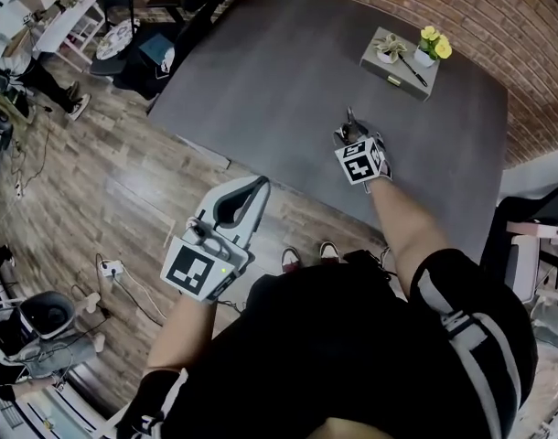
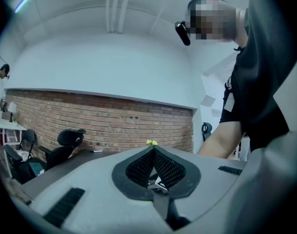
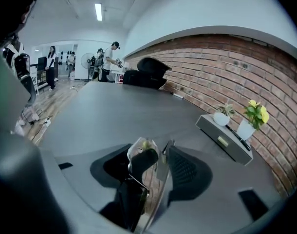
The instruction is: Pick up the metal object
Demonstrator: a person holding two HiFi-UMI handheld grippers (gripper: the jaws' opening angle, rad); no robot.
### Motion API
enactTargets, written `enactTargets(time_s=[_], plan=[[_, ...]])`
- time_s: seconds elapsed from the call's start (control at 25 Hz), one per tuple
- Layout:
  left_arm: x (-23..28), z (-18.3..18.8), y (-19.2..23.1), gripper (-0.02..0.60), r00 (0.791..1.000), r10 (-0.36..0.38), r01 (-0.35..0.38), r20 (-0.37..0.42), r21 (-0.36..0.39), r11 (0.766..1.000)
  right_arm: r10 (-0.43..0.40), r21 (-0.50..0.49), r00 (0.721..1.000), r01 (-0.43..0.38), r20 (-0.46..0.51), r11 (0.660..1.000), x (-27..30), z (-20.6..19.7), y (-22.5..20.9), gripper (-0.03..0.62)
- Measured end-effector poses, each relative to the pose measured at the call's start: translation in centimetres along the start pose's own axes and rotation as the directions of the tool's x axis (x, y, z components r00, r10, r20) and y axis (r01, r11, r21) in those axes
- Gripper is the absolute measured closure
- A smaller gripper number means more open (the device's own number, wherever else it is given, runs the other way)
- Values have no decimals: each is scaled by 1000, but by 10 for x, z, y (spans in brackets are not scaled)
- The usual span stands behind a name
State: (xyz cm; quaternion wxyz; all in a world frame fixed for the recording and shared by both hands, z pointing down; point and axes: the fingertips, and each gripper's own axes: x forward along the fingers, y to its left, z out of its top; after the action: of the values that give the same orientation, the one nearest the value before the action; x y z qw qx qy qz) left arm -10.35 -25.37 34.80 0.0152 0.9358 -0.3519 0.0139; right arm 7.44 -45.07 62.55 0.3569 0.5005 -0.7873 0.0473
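Right gripper view: tongs (image 3: 158, 153) on object (image 3: 137, 150)

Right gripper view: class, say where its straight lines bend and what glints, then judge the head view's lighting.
Right gripper view: the brick wall bows into an arch, and the metal object mirrors bricks. Head view: the table is evenly lit, without hard shadows.

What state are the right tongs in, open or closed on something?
Right tongs closed on the metal object: the right gripper view shows it pinched between both pads.
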Motion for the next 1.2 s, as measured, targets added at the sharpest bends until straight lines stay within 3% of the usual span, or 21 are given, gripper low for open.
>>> enactTargets(time_s=[0.12,0.4,0.6,0.76,0.88,0.96,1.08,1.2], plan=[[-5,-2,3,574,1000,16,-16,-9,0,1000,-20,-5,1000,20,-19,1000,6,-4,-1,416],[-4,-4,0,574,1000,11,-11,-12,-3,1000,-71,-93,996,66,-52,993,3,-6,-7,471],[0,-2,-4,574,1000,-9,9,-2,-4,1000,-69,-24,998,69,-2,997,-18,-2,-19,508],[6,3,-7,574,999,-34,34,21,4,999,-53,115,990,38,128,993,-55,18,-33,510],[11,9,-11,574,998,-56,56,41,11,998,-17,231,956,-53,293,972,-109,45,-34,510],[14,12,-14,574,996,-72,71,50,17,997,12,283,912,-140,411,949,-156,64,-31,510],[20,16,-15,574,994,-90,89,63,30,996,32,290,841,-221,539,931,-231,90,-22,510],[26,19,-16,574,992,-101,98,79,36,994,23,273,787,-241,616,931,-286,104,-14,510]])
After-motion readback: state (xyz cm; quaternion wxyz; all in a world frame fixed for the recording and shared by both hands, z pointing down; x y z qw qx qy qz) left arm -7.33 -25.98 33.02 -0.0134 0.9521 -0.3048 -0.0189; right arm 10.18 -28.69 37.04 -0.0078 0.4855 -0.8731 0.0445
